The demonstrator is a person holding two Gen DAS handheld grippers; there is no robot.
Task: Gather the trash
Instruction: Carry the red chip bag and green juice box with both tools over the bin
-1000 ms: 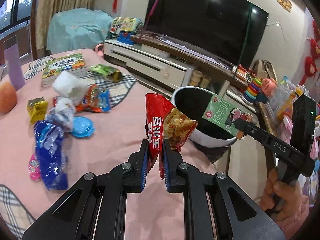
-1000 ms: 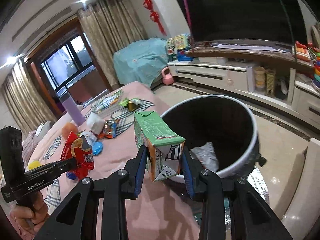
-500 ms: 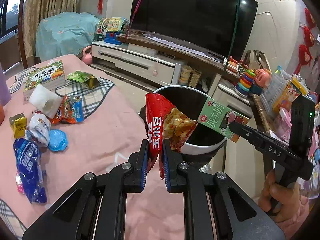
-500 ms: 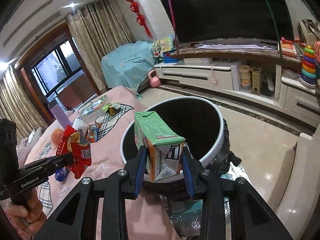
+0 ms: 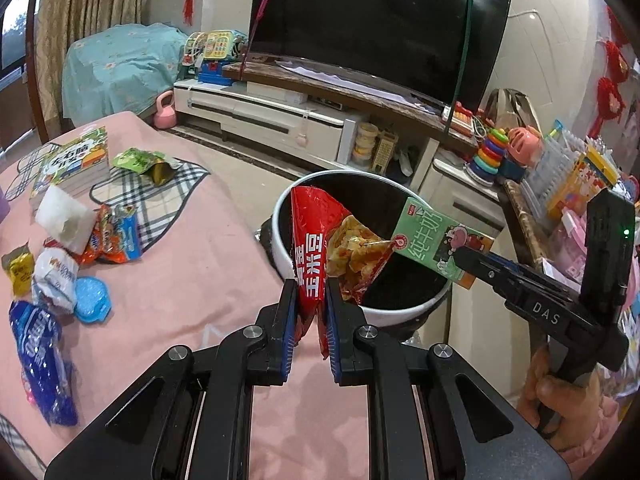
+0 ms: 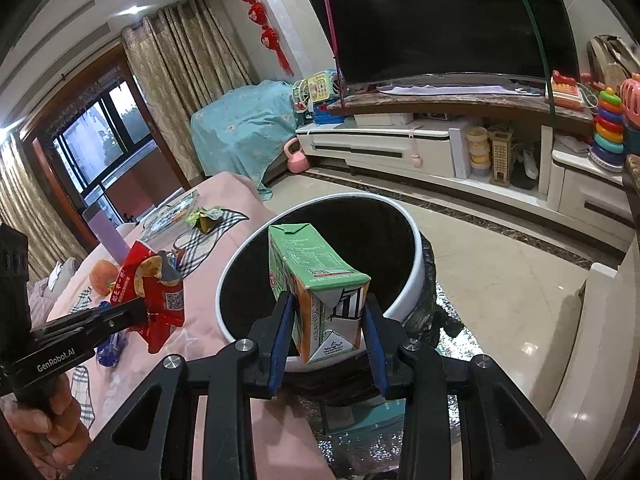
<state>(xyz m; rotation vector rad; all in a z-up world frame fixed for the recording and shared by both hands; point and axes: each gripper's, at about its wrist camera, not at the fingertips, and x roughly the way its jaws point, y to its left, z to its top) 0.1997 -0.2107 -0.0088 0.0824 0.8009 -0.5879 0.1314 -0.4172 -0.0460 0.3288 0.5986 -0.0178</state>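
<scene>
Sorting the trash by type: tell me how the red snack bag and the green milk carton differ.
The red snack bag is soft, crumpled foil, torn open; the green milk carton is a stiff box, still closed. The left gripper pinches the bag thin; the right gripper spans the carton's width. Both are held at the white bin.

Home living room, large television (image 5: pixel 376 28) on low media console (image 5: pixel 280 116), draped curtains (image 6: pixel 192 76), toys (image 5: pixel 494 152), red wall ornaments (image 6: pixel 256 12)
</scene>
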